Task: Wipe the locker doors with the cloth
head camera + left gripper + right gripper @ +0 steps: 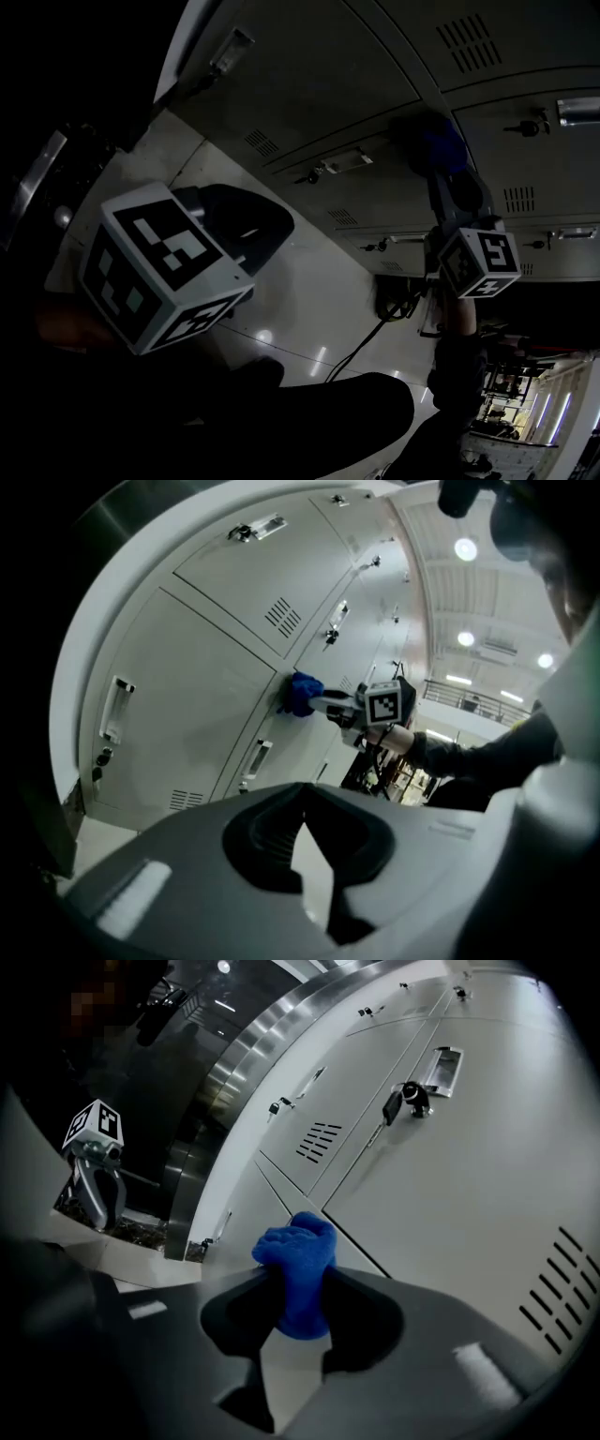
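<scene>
Right gripper (298, 1290) clenches the blue cloth (298, 1246) against a locker door (450, 1213); left gripper (305, 834) closed, empty. Hard pressing could tug the cloth free.

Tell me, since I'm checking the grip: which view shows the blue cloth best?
The right gripper view: the blue cloth sits large and centred, bunched between the right tool's jaws. The left gripper view shows it small, against the locker doors. The head view is dark, showing only a dim blue patch.

My fuzzy blue cloth (298, 1274) looks soft and nubbly. The pale grey metal locker doors (469, 1194) are smooth, matt.
</scene>
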Tool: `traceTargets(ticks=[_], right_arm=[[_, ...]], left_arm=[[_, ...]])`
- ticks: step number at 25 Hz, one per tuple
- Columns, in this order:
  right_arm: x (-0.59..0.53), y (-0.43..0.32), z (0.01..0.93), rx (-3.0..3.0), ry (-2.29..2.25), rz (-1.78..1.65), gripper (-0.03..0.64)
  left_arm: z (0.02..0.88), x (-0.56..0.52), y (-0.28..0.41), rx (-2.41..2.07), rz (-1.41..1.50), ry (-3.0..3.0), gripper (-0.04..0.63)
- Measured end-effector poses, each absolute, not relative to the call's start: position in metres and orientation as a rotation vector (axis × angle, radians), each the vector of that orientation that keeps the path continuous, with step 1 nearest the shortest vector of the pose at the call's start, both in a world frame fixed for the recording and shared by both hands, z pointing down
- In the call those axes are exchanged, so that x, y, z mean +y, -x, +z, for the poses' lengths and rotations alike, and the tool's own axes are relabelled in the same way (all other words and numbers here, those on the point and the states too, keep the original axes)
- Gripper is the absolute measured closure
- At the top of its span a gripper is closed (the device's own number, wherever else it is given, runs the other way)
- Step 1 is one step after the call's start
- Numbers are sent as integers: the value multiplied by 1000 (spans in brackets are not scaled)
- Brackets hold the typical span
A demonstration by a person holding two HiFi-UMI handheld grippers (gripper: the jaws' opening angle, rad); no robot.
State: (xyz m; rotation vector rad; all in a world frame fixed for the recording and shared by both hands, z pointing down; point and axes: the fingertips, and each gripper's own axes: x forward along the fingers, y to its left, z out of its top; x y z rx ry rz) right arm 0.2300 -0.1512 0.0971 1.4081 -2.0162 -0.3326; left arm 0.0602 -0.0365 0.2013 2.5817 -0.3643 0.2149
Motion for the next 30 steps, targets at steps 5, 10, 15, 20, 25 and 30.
traceTargets(ticks=[5,10,15,20,25,30], right_arm=[[-158,-224,118,-1994,-1383,-317,499],[-160,-216,164,-1990,-1343,-303,499],[-159,-213,210,-2015,-1355,-215,499],[-154,-217,248,-2014,-1351,-139,499],[-151,-229,291,-1991,-1351,-26,499],[-145,-229,322,-2001,-1340,83,500]], left_arm=[[205,-39,-59,-370,189,-2582,598],[207,-24,-67,-313,228,-2543,598],[206,-19,-70,-298,237,-2538,598],[214,-21,-71,-314,267,-2519,598],[214,-21,-74,-313,268,-2530,598],[218,-25,-69,-336,267,-2519,598]])
